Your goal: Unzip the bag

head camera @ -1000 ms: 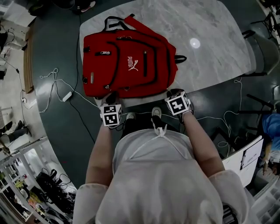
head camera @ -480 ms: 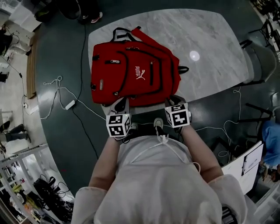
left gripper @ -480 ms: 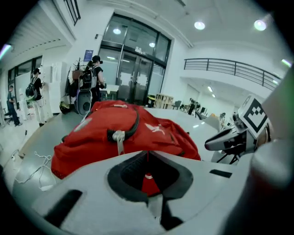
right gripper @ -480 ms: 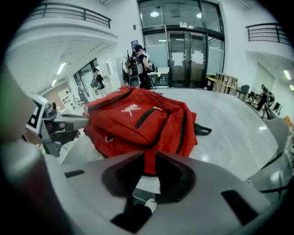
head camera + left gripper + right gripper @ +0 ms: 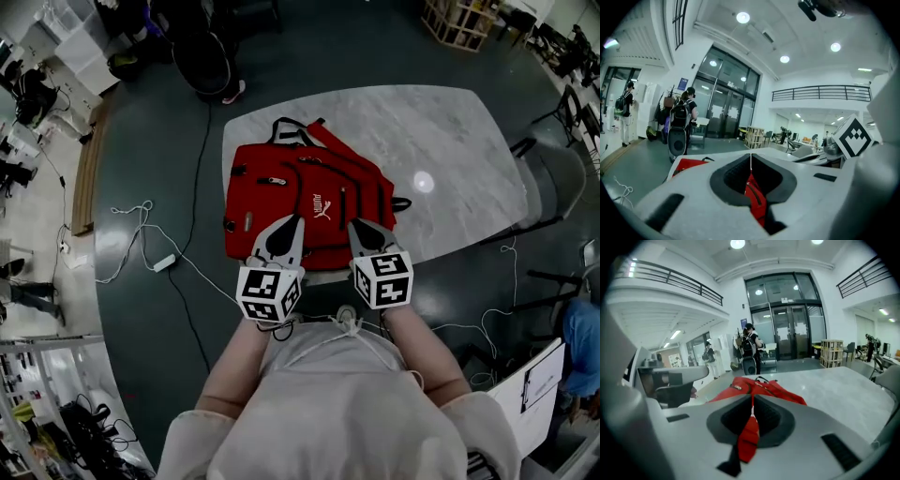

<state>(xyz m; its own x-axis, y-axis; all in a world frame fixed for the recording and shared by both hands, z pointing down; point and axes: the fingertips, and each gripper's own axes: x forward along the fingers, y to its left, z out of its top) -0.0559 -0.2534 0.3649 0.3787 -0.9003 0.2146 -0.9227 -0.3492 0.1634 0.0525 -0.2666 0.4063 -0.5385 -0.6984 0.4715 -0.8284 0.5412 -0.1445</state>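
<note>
One red backpack [image 5: 309,202] (logo up) on table [image 5: 450,141].

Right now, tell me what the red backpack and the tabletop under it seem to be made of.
Backpack: apparently woven synthetic cloth, matt red with black zip trim. It sags and creases softly. Tabletop: marble or a marble-look laminate, pale grey with faint veins, glossy enough to show a bright reflection. Which of the two it is cannot be told.
</note>
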